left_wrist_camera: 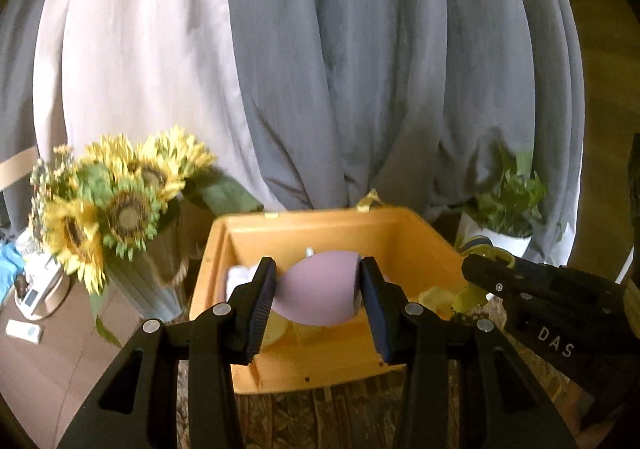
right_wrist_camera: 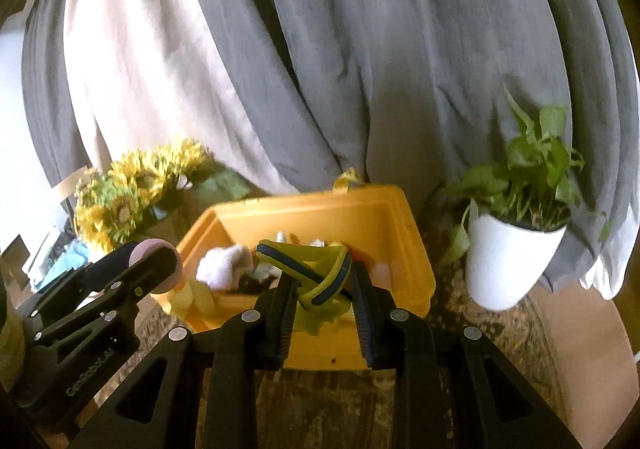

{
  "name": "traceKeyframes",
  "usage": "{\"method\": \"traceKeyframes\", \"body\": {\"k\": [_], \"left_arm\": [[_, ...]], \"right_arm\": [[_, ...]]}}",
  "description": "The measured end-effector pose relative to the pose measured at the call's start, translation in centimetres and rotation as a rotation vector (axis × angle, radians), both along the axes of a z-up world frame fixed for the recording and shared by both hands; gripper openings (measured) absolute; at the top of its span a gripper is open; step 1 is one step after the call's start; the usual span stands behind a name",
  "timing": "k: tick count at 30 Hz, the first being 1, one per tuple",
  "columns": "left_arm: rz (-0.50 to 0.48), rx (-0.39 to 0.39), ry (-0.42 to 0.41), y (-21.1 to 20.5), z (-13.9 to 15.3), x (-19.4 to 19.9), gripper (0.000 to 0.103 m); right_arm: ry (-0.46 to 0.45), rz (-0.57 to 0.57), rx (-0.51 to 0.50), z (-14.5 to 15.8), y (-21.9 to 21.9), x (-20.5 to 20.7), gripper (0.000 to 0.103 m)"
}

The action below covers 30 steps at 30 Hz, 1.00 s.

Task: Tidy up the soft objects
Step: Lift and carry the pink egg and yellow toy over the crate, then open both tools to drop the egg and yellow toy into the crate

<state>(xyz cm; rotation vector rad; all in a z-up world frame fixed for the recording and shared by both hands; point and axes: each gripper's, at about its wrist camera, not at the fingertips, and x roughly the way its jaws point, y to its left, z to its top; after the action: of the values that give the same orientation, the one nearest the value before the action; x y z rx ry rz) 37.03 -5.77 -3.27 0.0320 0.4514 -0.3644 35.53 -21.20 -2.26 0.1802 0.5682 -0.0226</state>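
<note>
Left wrist view: left gripper [left_wrist_camera: 318, 303] was clamped on a pink sponge [left_wrist_camera: 318, 291], pads pressing both sides so it bulged between them, held just above the open yellow bin [left_wrist_camera: 420, 245]. White cloth [left_wrist_camera: 242, 275] lay in the bin's far left corner. Sunflowers [left_wrist_camera: 116, 205] stood left of the bin, a potted plant [left_wrist_camera: 506, 205] to its right, curtain [left_wrist_camera: 360, 69] behind. Right gripper entered from the right edge, level with the bin rim. Risk, as judged: the sponge is springy and could pop sideways on release, landing outside the bin or against the sunflowers. Right wrist view: right gripper [right_wrist_camera: 320, 289] was closed on a yellow-green and blue rubbery strap toy [right_wrist_camera: 316, 273], loops sticking up past the pads, over the bin's near wall [right_wrist_camera: 320, 353]. Left gripper [right_wrist_camera: 156, 265] sat beside it at the left with the sponge. Risk: both grippers were crowded over one opening, and the strap could snag a pad when let go. Both pointed forward and slightly downward.
</note>
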Motion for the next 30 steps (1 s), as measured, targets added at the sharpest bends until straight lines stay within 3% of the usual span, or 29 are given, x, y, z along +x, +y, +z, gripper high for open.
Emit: {"method": "traceKeyframes", "body": {"k": [6, 15, 24, 30], "left_arm": [[0.009, -0.006, -0.057, -0.2, 1.5, 1.2, 0.043], [0.011, -0.01, -0.077, -1.0, 2.1, 3.4, 0.043], [0.011, 0.008, -0.042, -1.9, 1.2, 6.3, 0.043], [-0.002, 0.036, 0.031, -2.6, -0.2, 8.4, 0.043]], "right_arm": [[-0.038, -0.013, -0.008, 0.8, -0.2, 1.7, 0.028], [-0.039, -0.028, -0.013, 0.7, -1.0, 4.2, 0.028], [0.022, -0.015, -0.03, -1.1, -1.5, 7.3, 0.028], [0.092, -0.001, -0.024, -2.7, -1.8, 9.1, 0.028]]}}
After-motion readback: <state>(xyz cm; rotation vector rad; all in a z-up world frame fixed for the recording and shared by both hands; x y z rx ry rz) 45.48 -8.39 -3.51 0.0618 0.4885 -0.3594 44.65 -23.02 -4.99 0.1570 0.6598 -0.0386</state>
